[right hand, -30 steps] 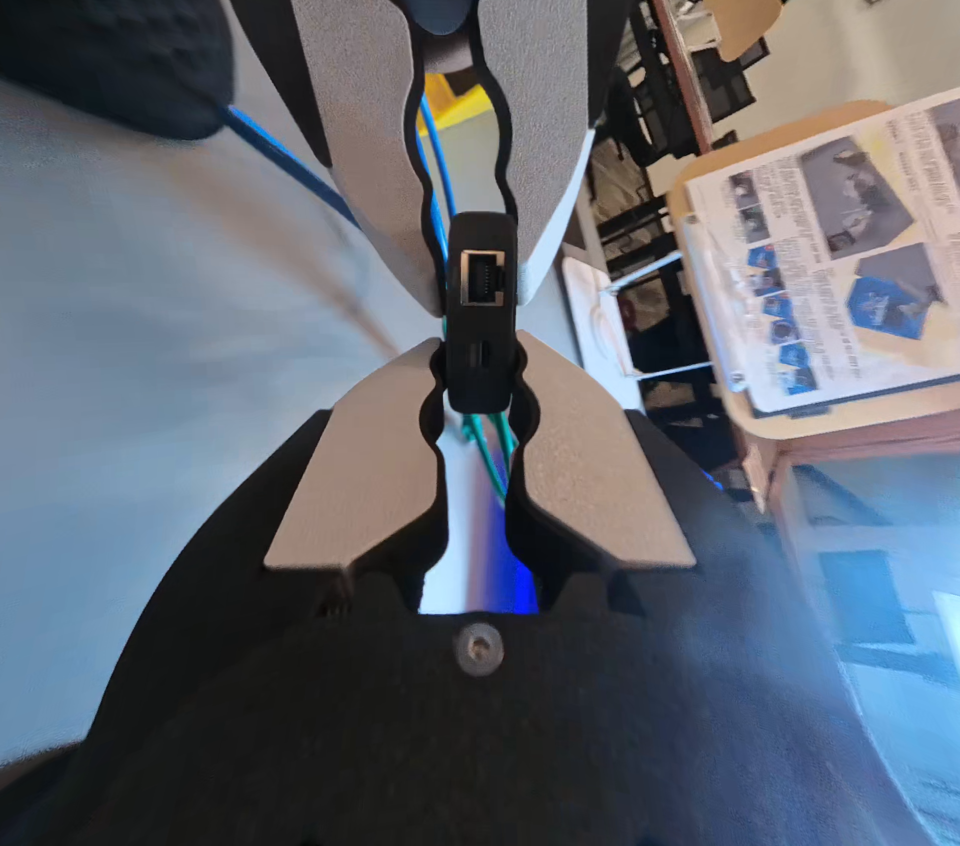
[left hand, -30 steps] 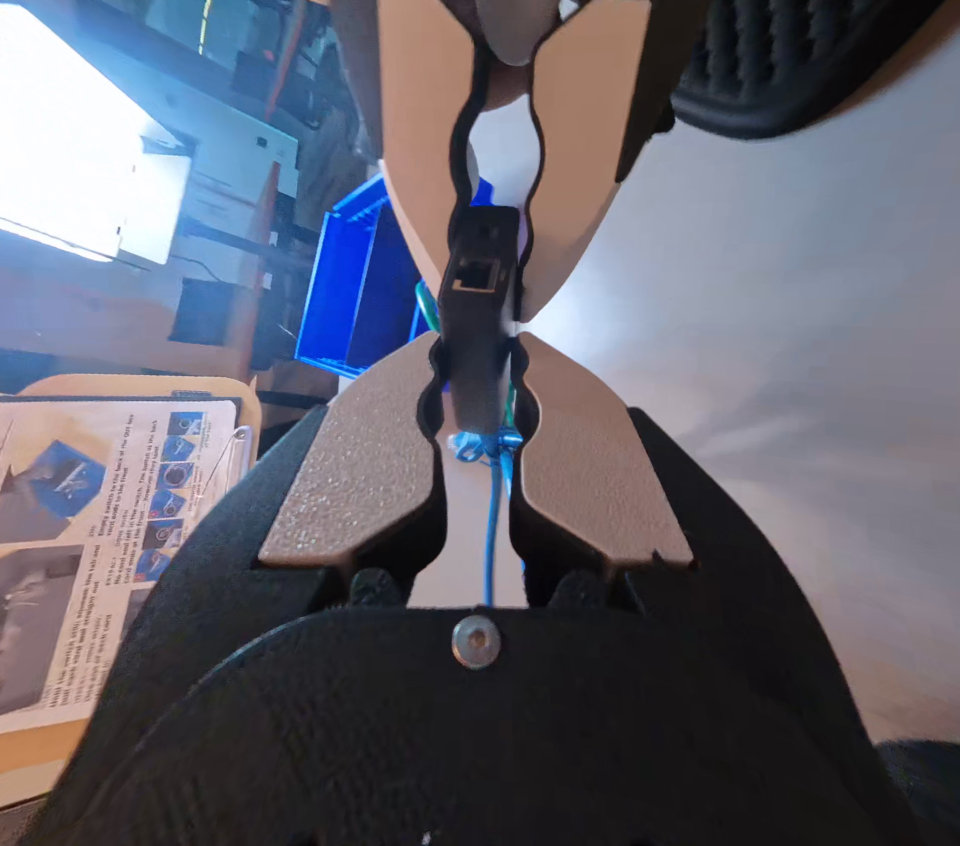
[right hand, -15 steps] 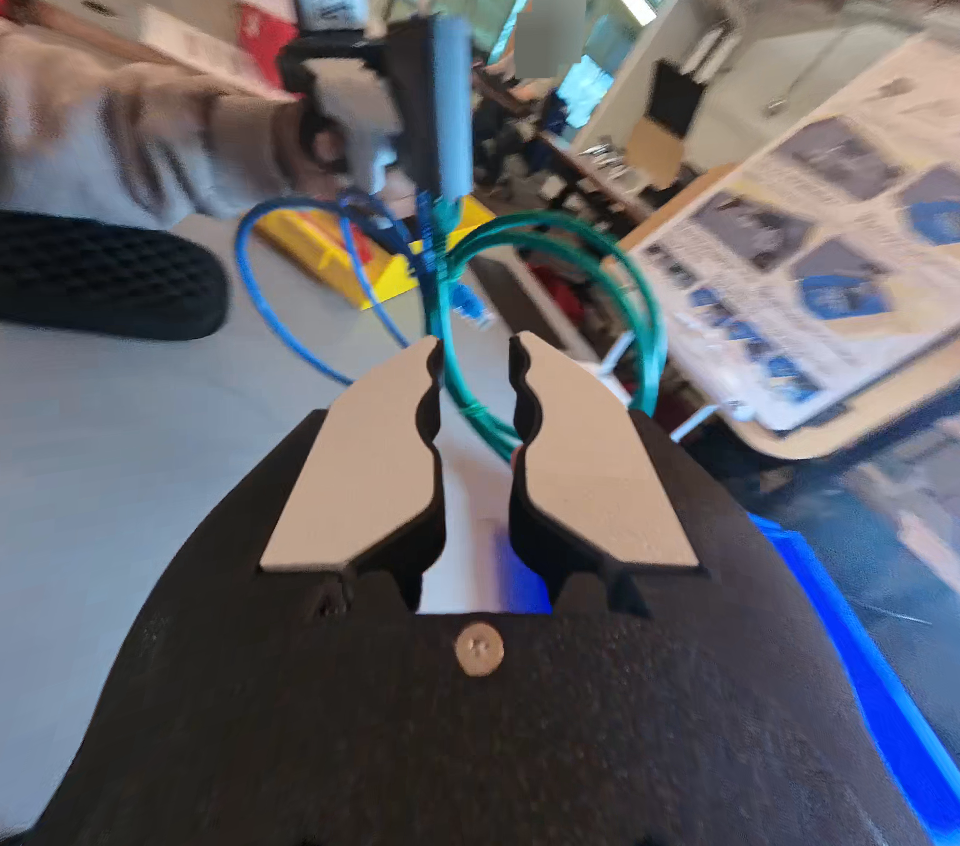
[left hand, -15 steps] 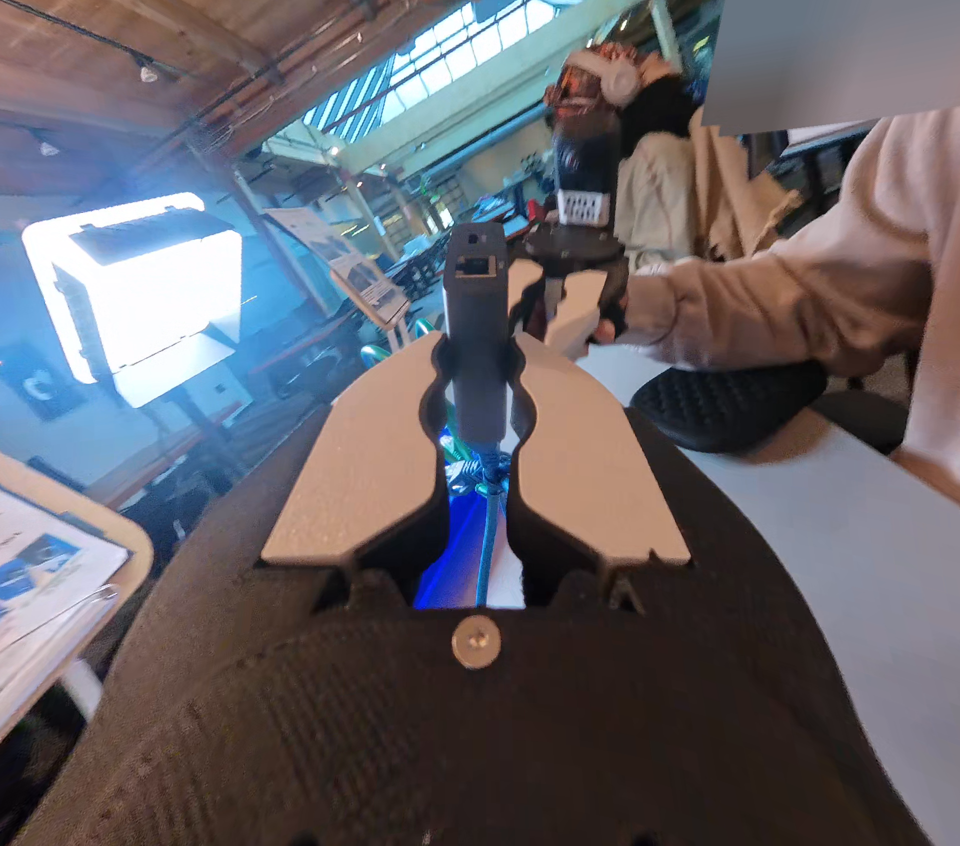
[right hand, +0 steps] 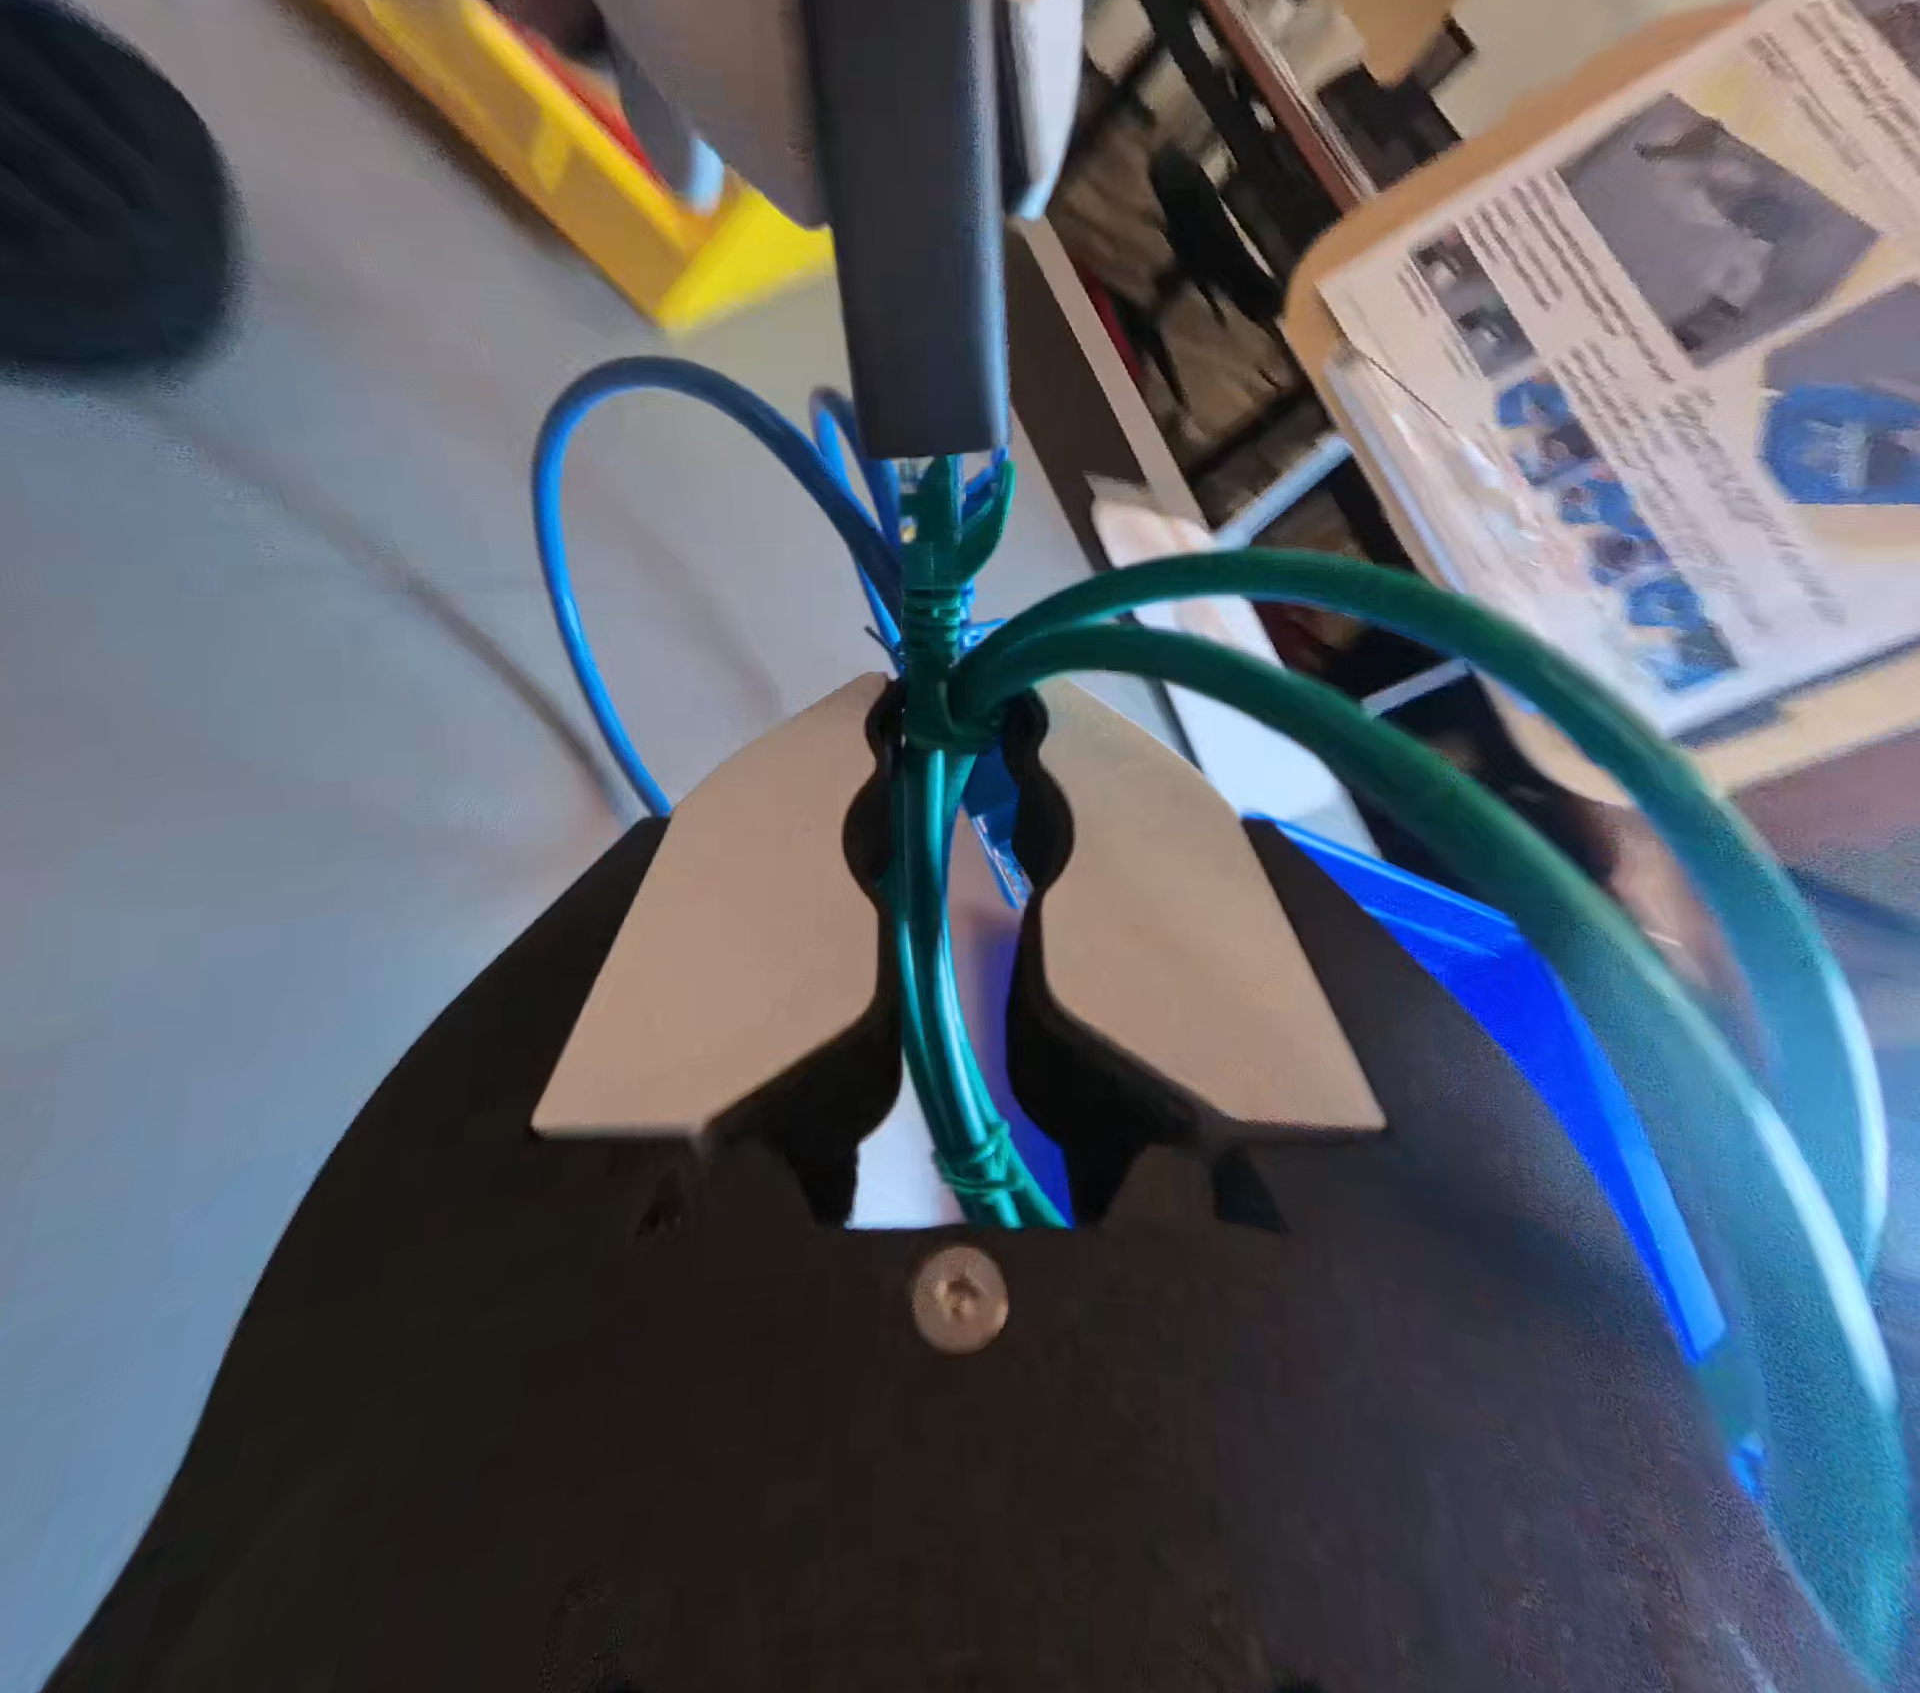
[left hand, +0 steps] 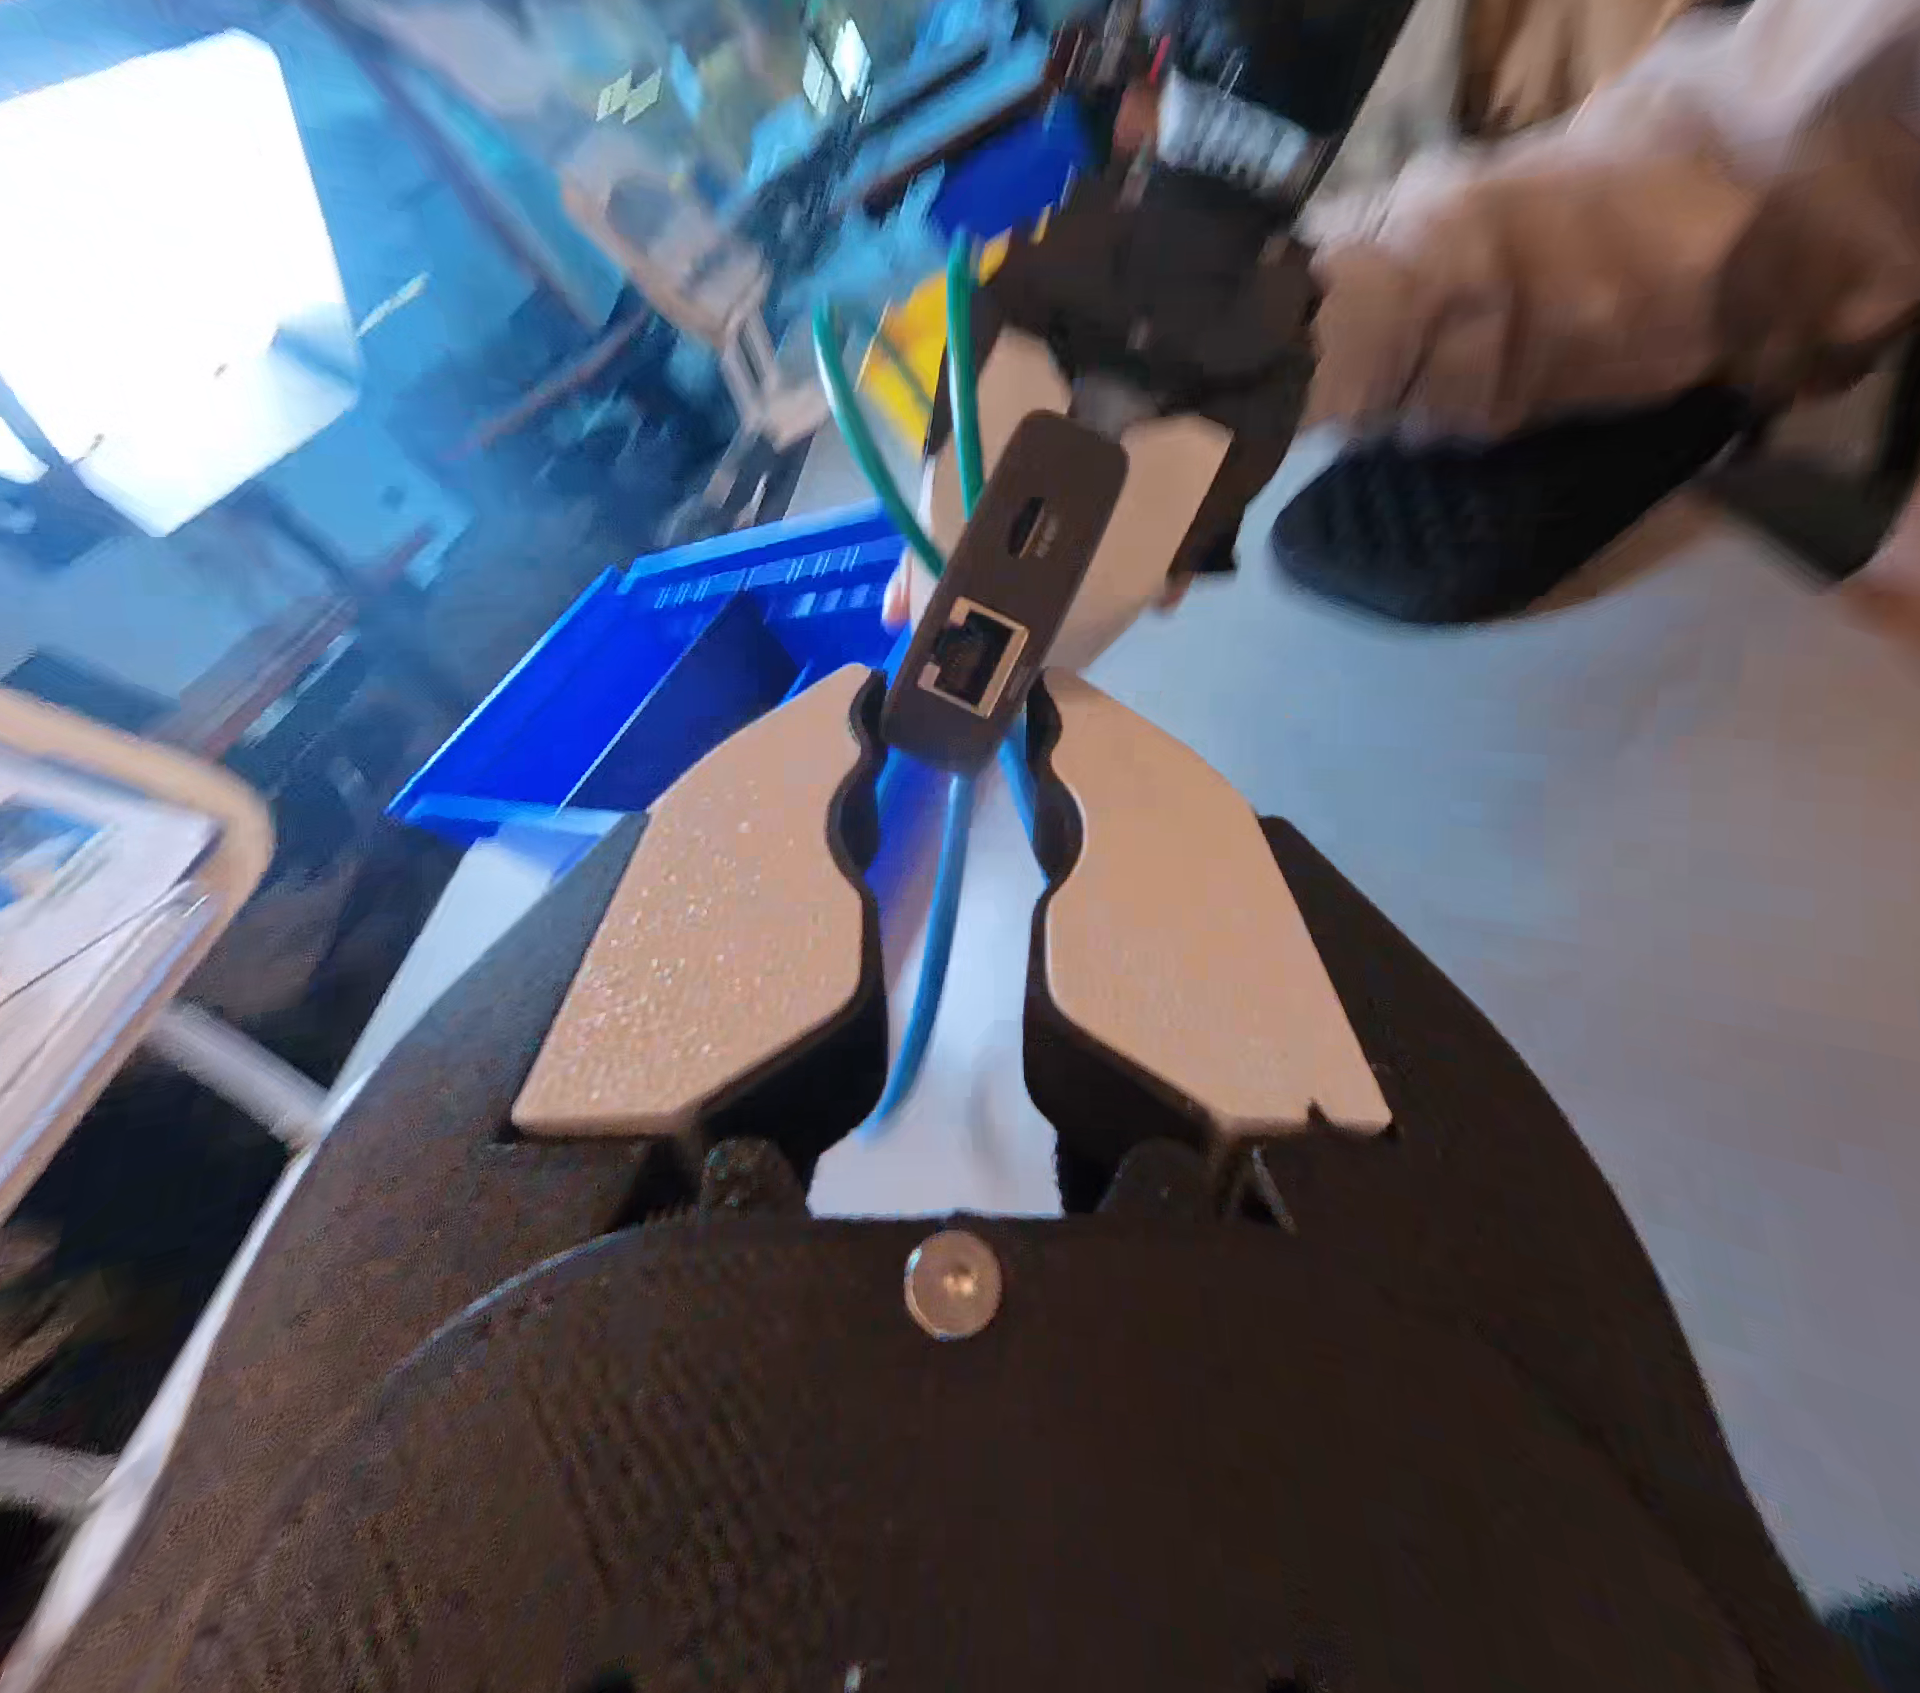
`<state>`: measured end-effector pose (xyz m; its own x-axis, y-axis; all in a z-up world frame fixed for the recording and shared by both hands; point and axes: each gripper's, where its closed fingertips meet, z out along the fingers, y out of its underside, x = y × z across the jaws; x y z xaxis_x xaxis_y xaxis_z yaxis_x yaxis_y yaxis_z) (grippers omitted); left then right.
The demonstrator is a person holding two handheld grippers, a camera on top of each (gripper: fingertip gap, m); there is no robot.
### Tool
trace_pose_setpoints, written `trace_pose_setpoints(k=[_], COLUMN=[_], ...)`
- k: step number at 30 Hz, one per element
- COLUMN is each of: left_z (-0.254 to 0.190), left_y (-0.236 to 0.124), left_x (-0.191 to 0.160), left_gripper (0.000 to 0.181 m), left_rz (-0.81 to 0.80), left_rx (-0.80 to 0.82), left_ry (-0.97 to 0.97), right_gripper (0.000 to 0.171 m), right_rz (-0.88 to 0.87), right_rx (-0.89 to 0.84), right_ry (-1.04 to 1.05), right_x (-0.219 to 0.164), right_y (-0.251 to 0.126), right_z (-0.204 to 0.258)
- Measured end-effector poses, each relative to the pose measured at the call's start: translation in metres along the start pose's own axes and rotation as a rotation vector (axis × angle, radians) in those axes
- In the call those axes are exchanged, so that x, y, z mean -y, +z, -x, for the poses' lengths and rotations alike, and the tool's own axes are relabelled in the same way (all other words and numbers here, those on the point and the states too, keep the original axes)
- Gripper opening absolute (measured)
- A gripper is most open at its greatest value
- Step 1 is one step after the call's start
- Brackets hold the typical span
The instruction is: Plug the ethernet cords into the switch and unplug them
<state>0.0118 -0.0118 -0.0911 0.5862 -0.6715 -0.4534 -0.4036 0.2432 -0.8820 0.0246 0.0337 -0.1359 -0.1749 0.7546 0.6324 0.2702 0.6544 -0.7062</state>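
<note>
The black switch (left hand: 971, 604) sits tilted between my left gripper's (left hand: 954, 693) fingertips, which are shut on its lower end, with one empty port facing the camera. In the right wrist view the switch (right hand: 914, 189) hangs above, with a green plug (right hand: 935, 511) in its underside. The green cord (right hand: 940, 812) runs down between my right gripper's (right hand: 951, 708) fingers, which are closed on it just below the plug. A blue cord (right hand: 561, 563) also leaves the switch and loops left. It passes between my left fingers (left hand: 935, 916). My right gripper shows behind the switch in the left wrist view (left hand: 1101, 438).
A blue bin (left hand: 644, 708) stands at the white table's (left hand: 1507, 916) left edge, and a yellow bin (right hand: 540, 116) farther back. A black padded rest (left hand: 1507, 521) lies on the table. A clipboard with a printed sheet (right hand: 1662, 344) lies beside the table. A person's sleeve (left hand: 1610, 272) reaches in.
A second ago both grippers held the switch. The right one let go, dropped below it and now has the green cord between its fingers. The left gripper tilted down toward the table with the switch.
</note>
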Motion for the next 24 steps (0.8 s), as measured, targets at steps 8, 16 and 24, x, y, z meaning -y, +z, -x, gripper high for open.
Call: trace_pose_setpoints(k=[8, 16, 24], left_z=[-0.003, -0.011, 0.008], left_y=[-0.002, -0.016, -0.035], left_x=[-0.051, -0.037, -0.029], left_gripper=[0.036, 0.022, 0.021], left_rz=[0.471, 0.32, 0.162], left_rx=[0.273, 0.364, 0.428], left_ry=[0.496, 0.409, 0.257], right_gripper=[0.017, 0.021, 0.023], right_rz=[0.364, 0.242, -0.225], right_rx=[-0.134, -0.134, -0.051], right_ry=[-0.279, -0.227, -0.243], right_x=[-0.024, -0.002, 0.074], right_y=[0.002, 0.001, -0.044], right_z=[0.0, 0.002, 0.005])
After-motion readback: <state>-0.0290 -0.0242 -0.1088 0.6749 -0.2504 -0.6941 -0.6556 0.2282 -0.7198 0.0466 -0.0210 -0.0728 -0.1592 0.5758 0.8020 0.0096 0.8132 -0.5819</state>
